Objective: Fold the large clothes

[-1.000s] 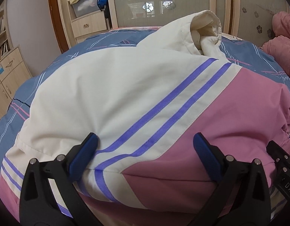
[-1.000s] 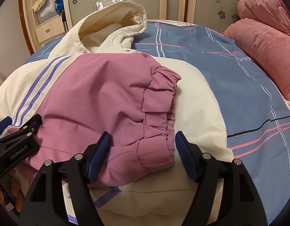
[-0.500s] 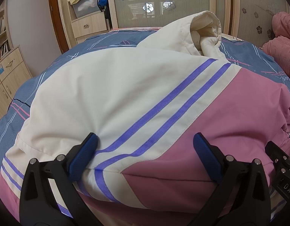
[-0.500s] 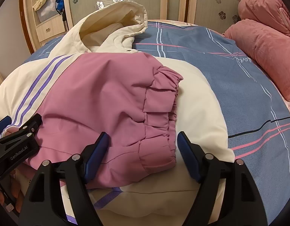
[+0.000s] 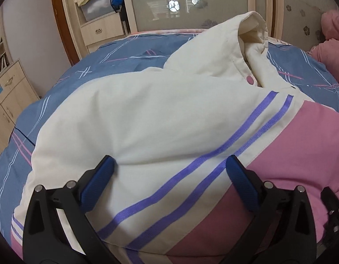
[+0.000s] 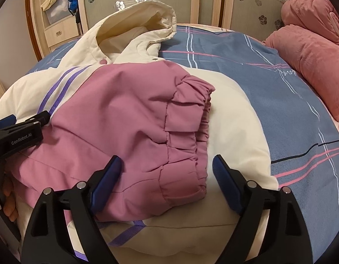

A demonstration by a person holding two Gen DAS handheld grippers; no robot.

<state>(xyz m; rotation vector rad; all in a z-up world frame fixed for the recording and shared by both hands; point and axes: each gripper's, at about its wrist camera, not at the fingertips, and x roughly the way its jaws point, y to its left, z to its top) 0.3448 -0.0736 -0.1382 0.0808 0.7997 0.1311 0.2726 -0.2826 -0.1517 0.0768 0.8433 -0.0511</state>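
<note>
A padded cream jacket (image 5: 147, 114) with pink panels, purple stripes and a cream hood (image 5: 231, 50) lies on the bed. Its pink sleeve (image 6: 134, 123) is folded across the body, its gathered cuff (image 6: 187, 136) lying on cream fabric. My left gripper (image 5: 169, 173) is open and empty, its blue pads spread just above the striped cream part. My right gripper (image 6: 167, 171) is open and empty, hovering at the sleeve's near end by the cuff. The left gripper's black body also shows at the left edge of the right wrist view (image 6: 17, 138).
The jacket rests on a blue bedsheet (image 6: 268, 83) with pink and white lines. Pink pillows (image 6: 308, 50) lie at the right. A wardrobe with frosted doors (image 5: 191, 0) and open shelves stands behind the bed. Wooden drawers (image 5: 6, 101) stand at the left.
Both grippers have risen and pulled back slightly, so more of the jacket and hood shows. The jacket has not moved. Both jaws stay open.
</note>
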